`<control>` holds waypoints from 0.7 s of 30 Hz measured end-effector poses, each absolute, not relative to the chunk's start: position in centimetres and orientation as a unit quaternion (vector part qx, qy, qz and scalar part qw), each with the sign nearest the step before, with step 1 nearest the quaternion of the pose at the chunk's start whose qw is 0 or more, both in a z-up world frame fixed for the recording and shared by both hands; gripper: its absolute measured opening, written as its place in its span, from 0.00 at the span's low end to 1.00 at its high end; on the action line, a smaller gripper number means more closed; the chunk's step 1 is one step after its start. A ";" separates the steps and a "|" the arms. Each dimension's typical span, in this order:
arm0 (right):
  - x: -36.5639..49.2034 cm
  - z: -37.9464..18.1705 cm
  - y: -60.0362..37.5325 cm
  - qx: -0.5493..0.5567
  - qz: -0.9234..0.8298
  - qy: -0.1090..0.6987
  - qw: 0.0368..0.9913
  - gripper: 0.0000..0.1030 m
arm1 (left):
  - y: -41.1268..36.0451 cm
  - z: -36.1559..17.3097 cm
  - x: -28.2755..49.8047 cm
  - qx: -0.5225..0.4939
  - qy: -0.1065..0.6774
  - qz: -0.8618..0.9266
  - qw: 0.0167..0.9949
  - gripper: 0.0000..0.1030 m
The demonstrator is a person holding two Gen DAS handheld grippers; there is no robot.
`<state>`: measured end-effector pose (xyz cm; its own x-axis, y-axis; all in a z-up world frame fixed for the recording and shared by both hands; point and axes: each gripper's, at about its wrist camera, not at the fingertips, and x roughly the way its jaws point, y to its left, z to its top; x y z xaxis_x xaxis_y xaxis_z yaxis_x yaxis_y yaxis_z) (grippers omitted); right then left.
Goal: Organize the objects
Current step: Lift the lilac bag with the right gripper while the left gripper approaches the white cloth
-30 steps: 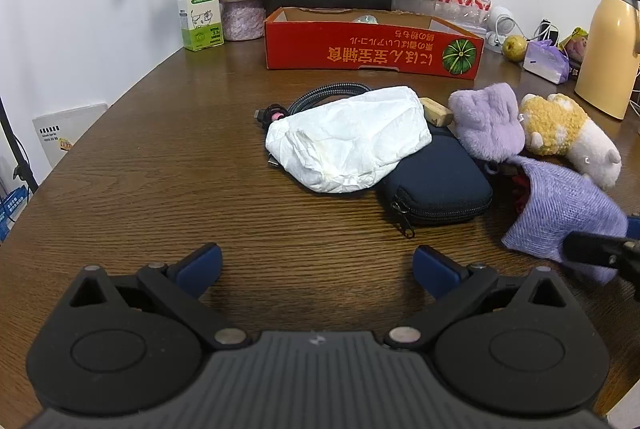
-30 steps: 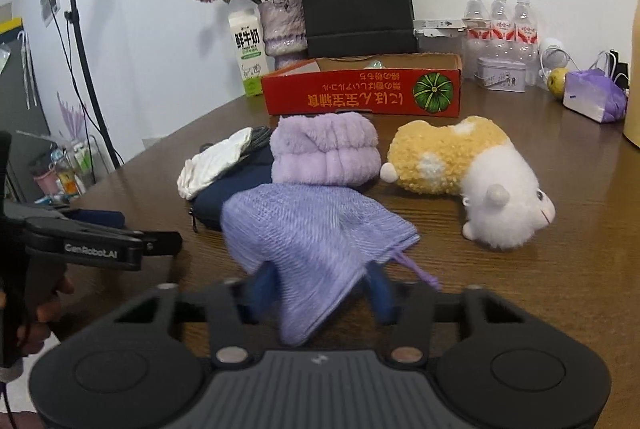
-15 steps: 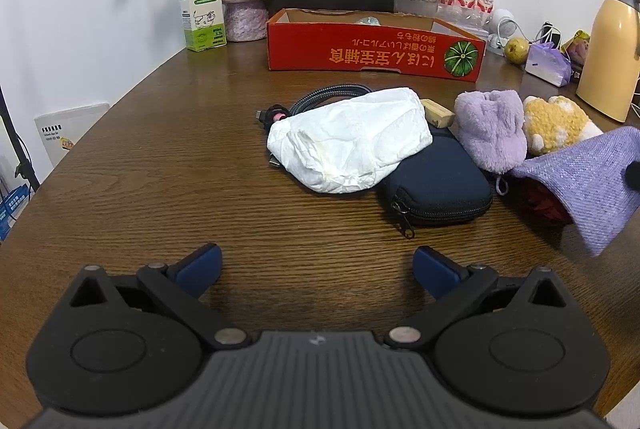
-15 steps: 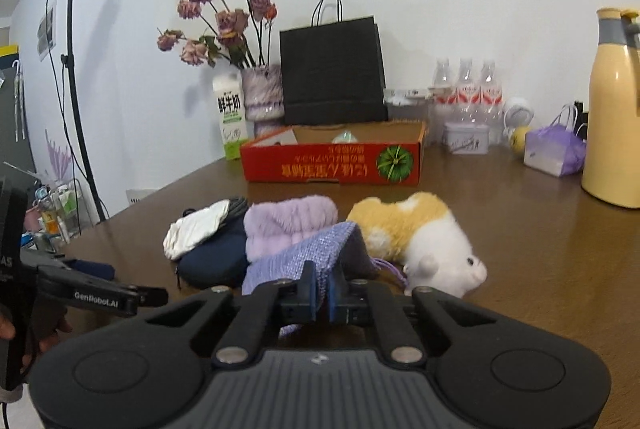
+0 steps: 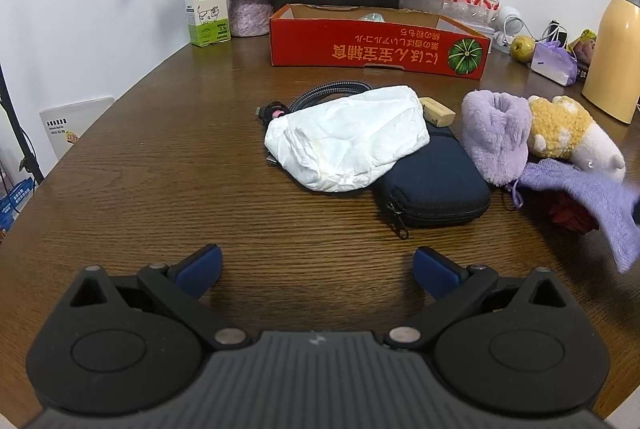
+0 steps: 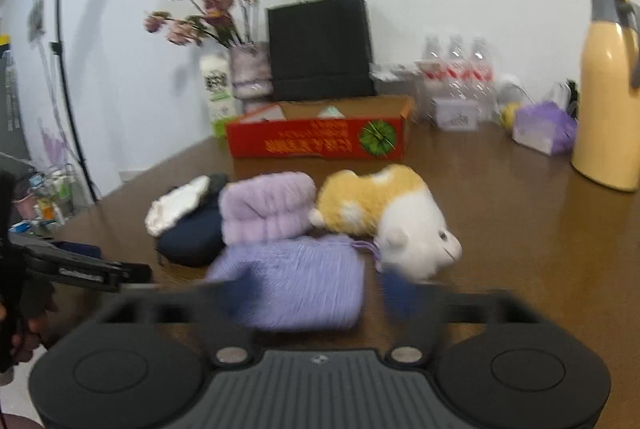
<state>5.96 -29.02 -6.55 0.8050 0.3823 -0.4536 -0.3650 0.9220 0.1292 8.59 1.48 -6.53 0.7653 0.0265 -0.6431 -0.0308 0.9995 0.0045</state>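
The right tongs (image 6: 316, 293) were shut on the purple pouch (image 6: 292, 285) a moment ago; now they are wide apart and the pouch sits on the tabletop (image 5: 160, 157) between them, just beside the plush toy (image 6: 384, 213). The left tongs (image 5: 316, 269) stay open and empty. The red box (image 5: 376, 45) is well apart, so the pouch is not put away yet.
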 end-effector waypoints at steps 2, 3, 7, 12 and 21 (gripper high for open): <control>6.1 -6.5 -29.1 0.030 0.203 0.242 0.948 0.92 | 1.5 -6.5 8.6 -0.003 0.342 0.015 0.940 1.00; 6.6 -6.3 -29.0 0.036 0.213 0.249 0.944 0.93 | 1.4 -6.5 8.6 -0.003 0.342 0.015 0.940 1.00; 8.7 -5.8 -27.6 0.065 0.250 0.294 0.920 0.97 | 1.4 -6.5 8.6 -0.003 0.342 0.015 0.940 1.00; 11.5 -6.1 -25.9 0.063 0.226 0.342 0.910 0.98 | 1.5 -6.5 8.5 -0.007 0.337 0.009 0.941 1.00; 12.5 -7.8 -26.6 0.109 0.223 0.373 0.894 0.71 | 2.7 -5.1 8.5 -0.028 0.299 -0.007 0.954 1.00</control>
<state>12.49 -26.57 -7.80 0.6220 0.4796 -0.6190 -0.3170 0.8770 0.3610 8.55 2.73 -5.09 0.8210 -0.0302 -0.5701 -0.0030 0.9984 -0.0571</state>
